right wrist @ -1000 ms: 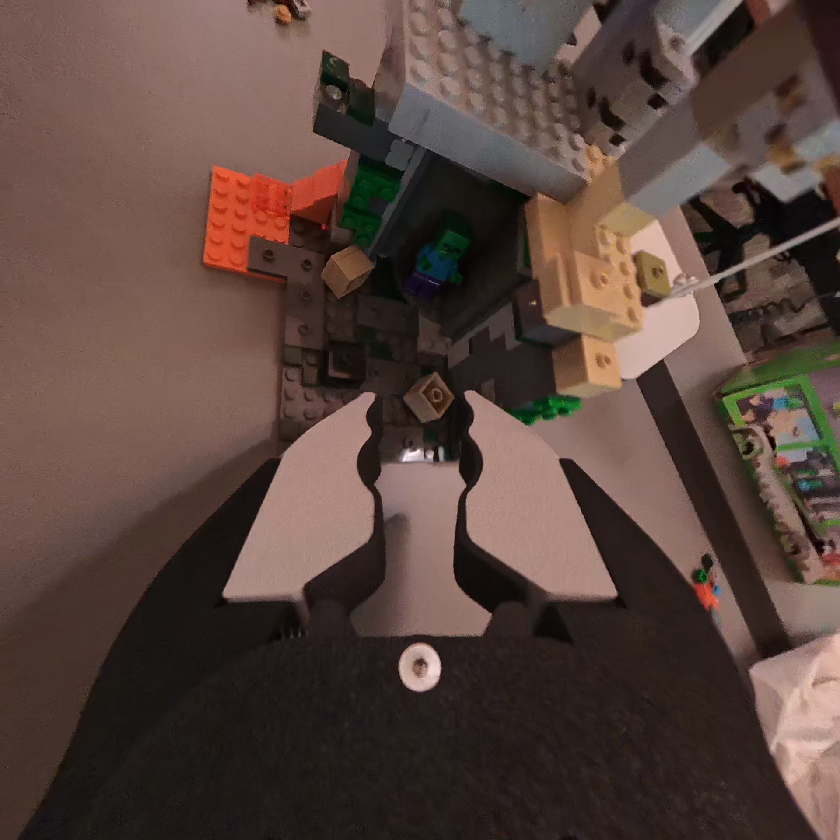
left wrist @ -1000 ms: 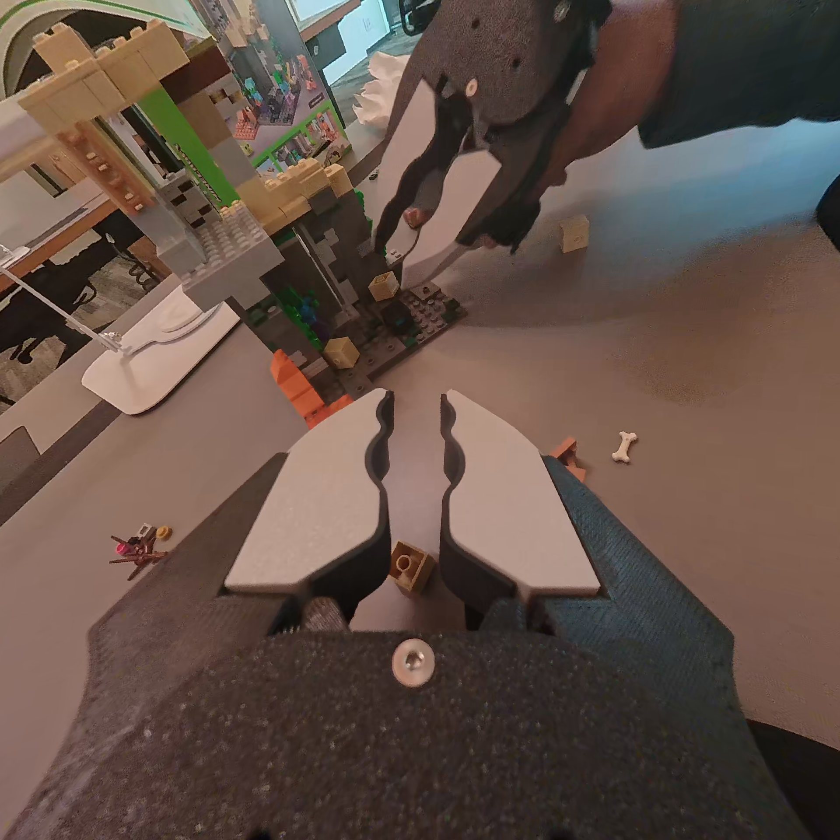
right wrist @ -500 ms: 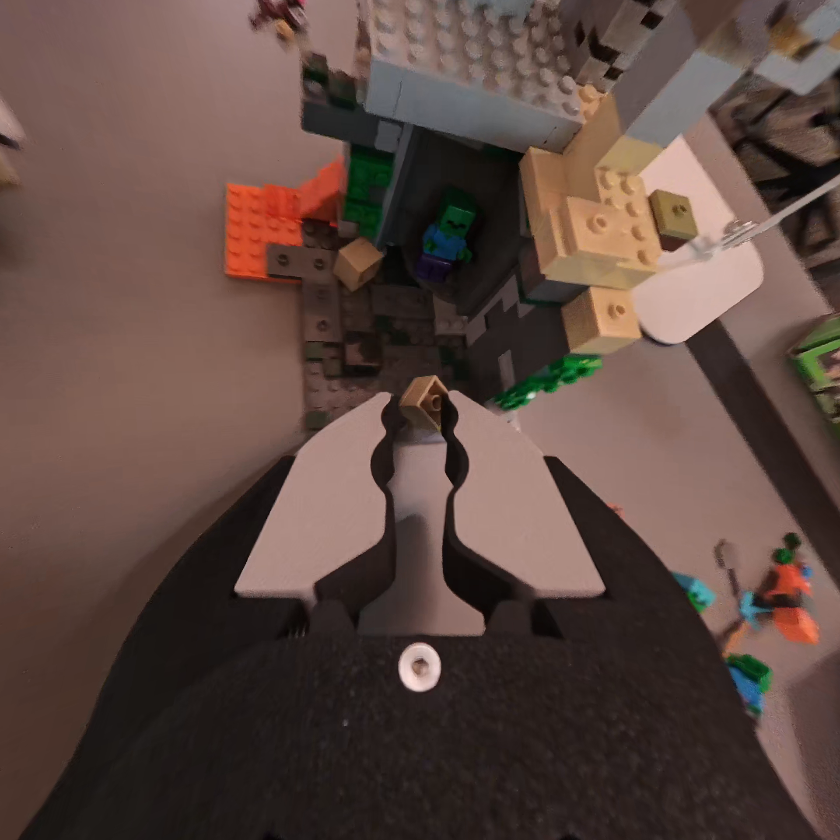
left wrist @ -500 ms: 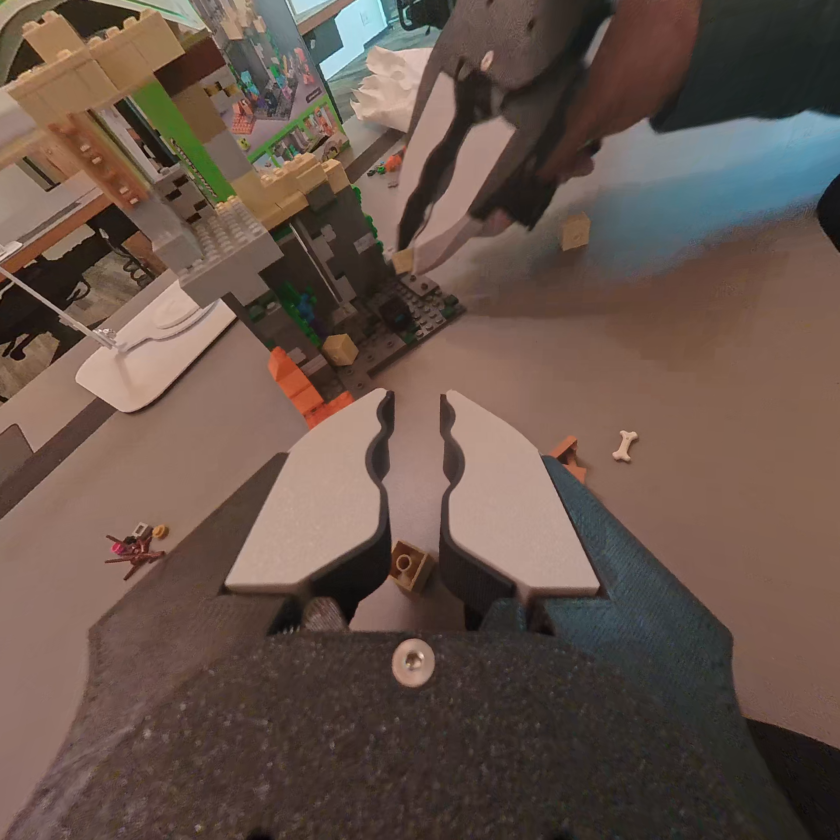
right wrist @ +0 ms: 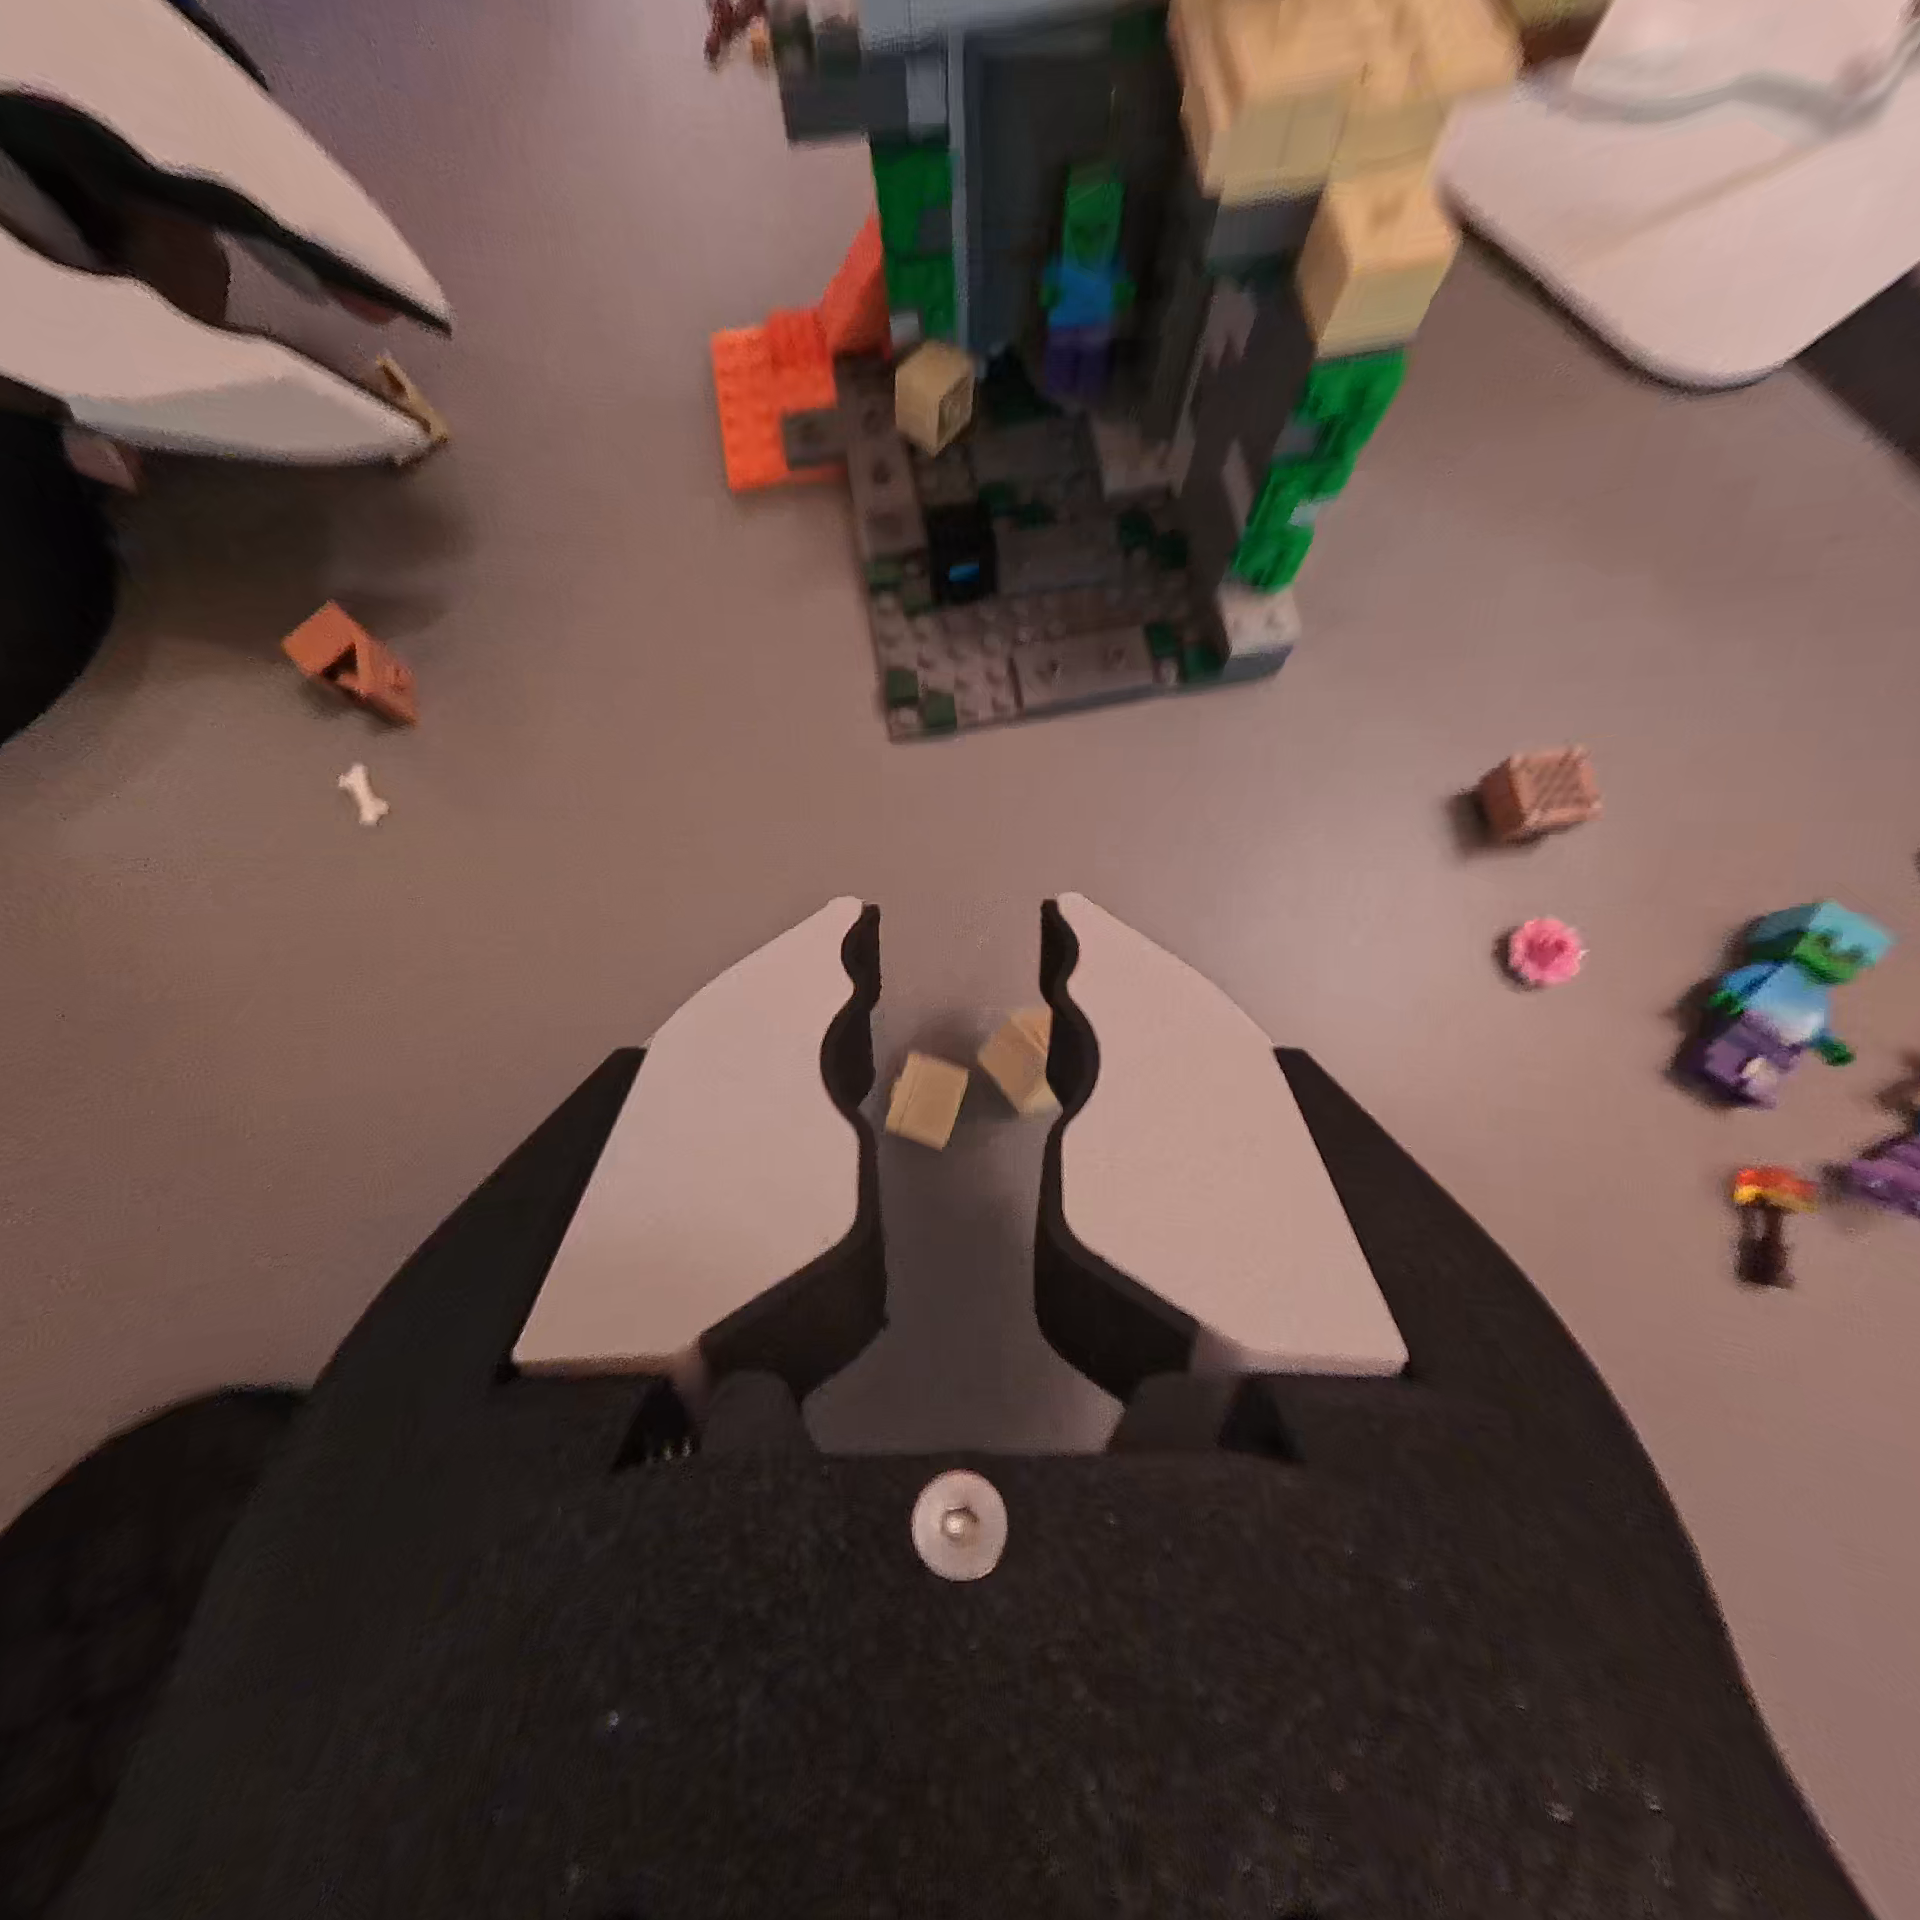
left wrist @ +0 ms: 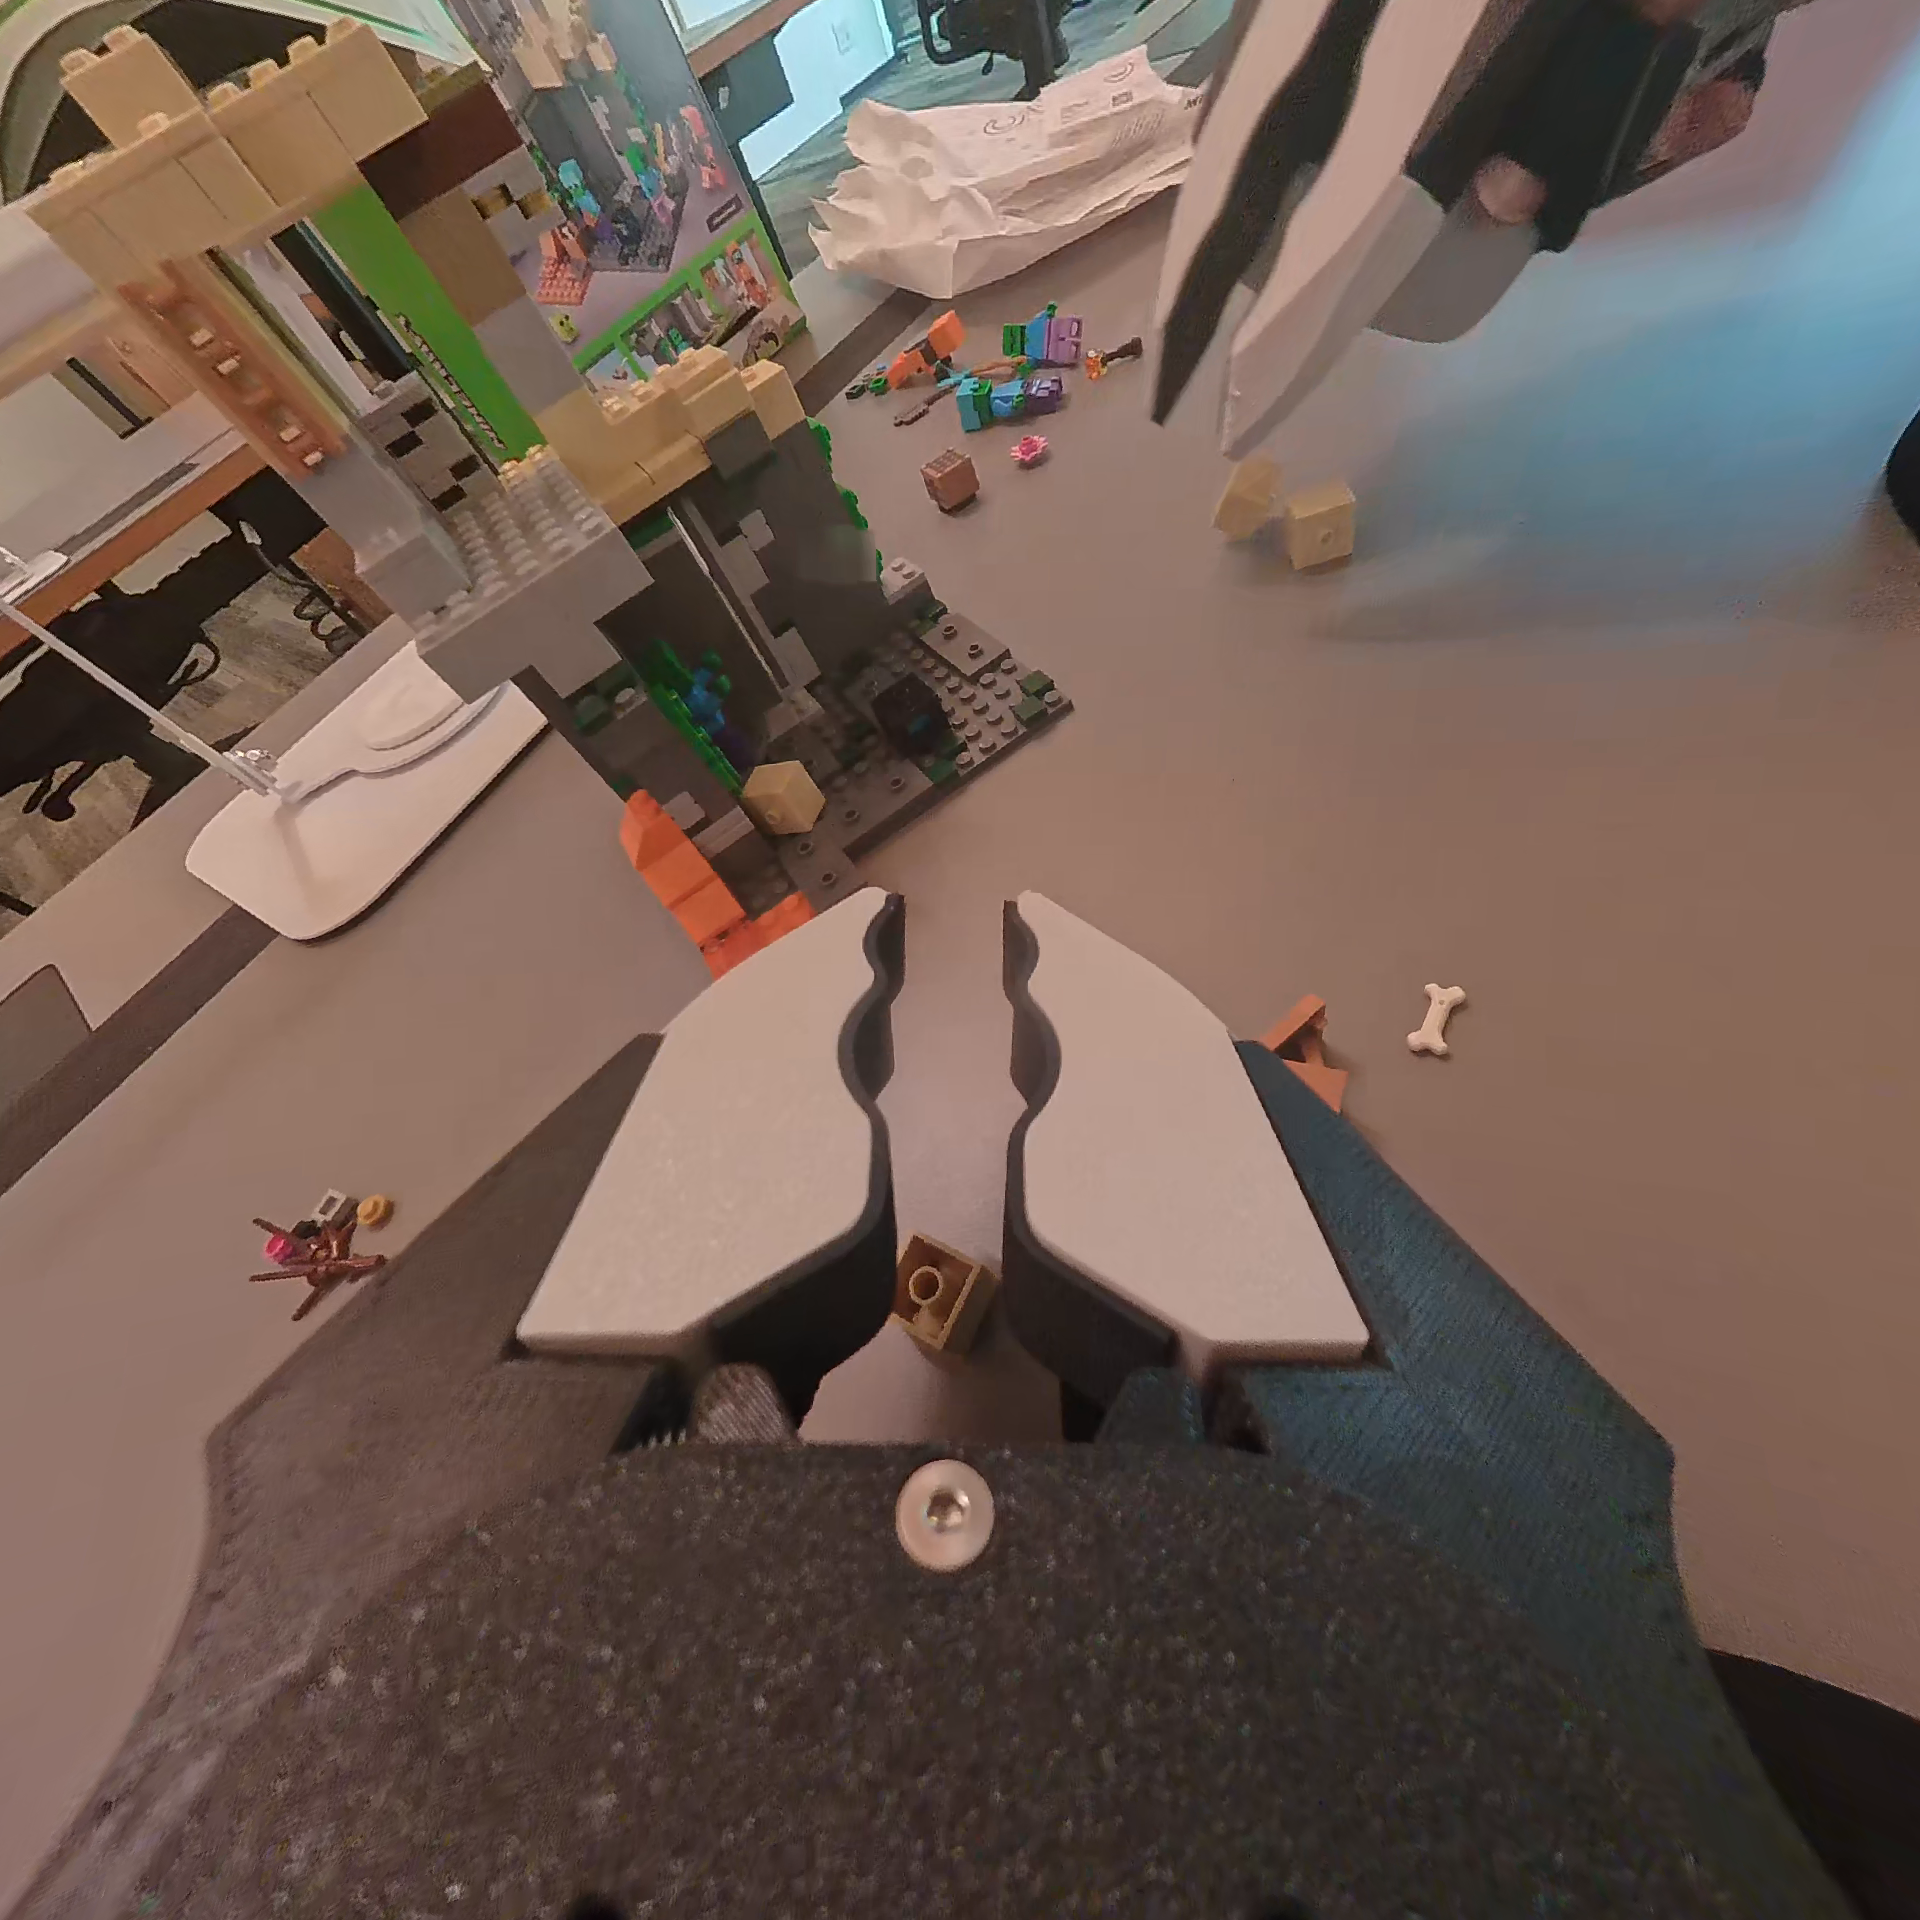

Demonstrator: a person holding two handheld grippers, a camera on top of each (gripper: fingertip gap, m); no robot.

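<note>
My left gripper (left wrist: 948,914) is open and empty, low over the grey table (left wrist: 1455,831). A tan brick (left wrist: 940,1304) lies on the table under the base of its fingers. My right gripper (right wrist: 961,914) is open and empty, hovering just above two tan bricks (right wrist: 927,1096) (right wrist: 1018,1060) that lie side by side on the table. In the left wrist view the right gripper (left wrist: 1195,431) hangs over that pair (left wrist: 1320,525). A toy-brick castle build (left wrist: 727,675) stands ahead of both grippers. Another tan brick (left wrist: 784,798) sits tilted on its dark baseplate (left wrist: 966,686).
A white stand base (left wrist: 343,810) and a printed box (left wrist: 644,208) are behind the build. Crumpled white paper (left wrist: 997,156), loose minifigure parts (left wrist: 997,374), a brown block (left wrist: 948,480), a pink flower (right wrist: 1545,951), a white bone (left wrist: 1437,1018), an orange-brown piece (right wrist: 348,660) and a dark red cluster (left wrist: 312,1247) lie on the table. My hands' fingertips stand some 15 cm from each other. Measured from the fingertips, the tan brick (left wrist: 940,1304) is 7 cm or so from the left gripper and 20 cm from the right.
My right gripper closed on a tan brick from the baseplate, carried it away to the open table, and opened, leaving it beside another tan brick. The left gripper has stayed still.
</note>
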